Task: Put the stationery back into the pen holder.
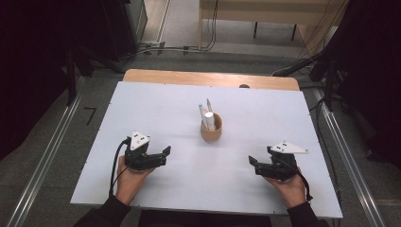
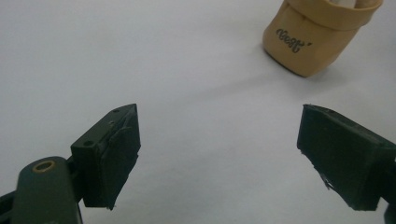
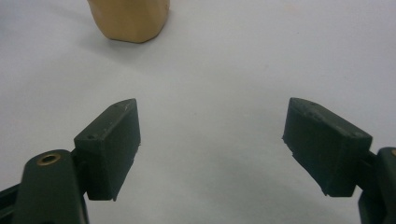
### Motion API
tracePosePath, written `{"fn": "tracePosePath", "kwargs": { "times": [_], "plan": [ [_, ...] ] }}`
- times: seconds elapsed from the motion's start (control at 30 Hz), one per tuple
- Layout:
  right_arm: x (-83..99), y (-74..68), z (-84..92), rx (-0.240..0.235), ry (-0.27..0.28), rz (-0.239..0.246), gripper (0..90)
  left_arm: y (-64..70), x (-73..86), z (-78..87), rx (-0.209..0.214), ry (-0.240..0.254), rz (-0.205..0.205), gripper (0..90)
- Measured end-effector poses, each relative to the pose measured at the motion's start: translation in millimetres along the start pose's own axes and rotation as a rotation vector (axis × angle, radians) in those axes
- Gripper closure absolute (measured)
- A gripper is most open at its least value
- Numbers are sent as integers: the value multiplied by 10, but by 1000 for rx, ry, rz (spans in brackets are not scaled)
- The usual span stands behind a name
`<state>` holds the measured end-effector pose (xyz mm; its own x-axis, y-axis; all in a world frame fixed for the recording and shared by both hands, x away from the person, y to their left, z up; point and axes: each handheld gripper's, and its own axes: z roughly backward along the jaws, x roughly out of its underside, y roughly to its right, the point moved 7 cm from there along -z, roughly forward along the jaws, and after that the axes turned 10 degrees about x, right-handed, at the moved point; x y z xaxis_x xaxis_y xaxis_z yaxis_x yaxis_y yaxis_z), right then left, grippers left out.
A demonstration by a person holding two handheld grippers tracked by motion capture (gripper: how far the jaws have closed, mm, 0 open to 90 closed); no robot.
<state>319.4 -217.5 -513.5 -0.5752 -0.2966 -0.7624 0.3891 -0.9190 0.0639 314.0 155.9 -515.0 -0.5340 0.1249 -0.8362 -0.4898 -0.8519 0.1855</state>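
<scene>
Your tan cup (image 1: 211,128) stands upright mid-counter (image 1: 156,101), well apart from both tools, holding 2 or 3 pens (image 1: 206,114). It looks light, stiff and easy to tip, so take the wall low or lift a pen by its upper shaft. Your left hand-held gripper (image 1: 165,156) and right hand-held gripper (image 1: 253,165) rest with jaws spread wide, holding nothing.

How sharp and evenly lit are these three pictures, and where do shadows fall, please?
High view: the white table is evenly lit, the surroundings dark, and the pens in the cup slightly soft. Left gripper view: the left tongs are a bit blurred and the cup's lettering is readable. Right gripper view: the right tongs cast faint shadows, with a soft one beside the cup.
</scene>
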Motion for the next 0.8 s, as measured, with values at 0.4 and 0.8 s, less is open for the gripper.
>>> {"fn": "tracePosePath", "kwargs": {
  "times": [0.4,0.8],
  "plan": [
    [87,259,64,60,-3,-41,177,-180,60,141,-46,23,36,132],
    [169,487,131,112,-1,-79,179,-371,112,236,-95,32,72,132]
  ]
}}
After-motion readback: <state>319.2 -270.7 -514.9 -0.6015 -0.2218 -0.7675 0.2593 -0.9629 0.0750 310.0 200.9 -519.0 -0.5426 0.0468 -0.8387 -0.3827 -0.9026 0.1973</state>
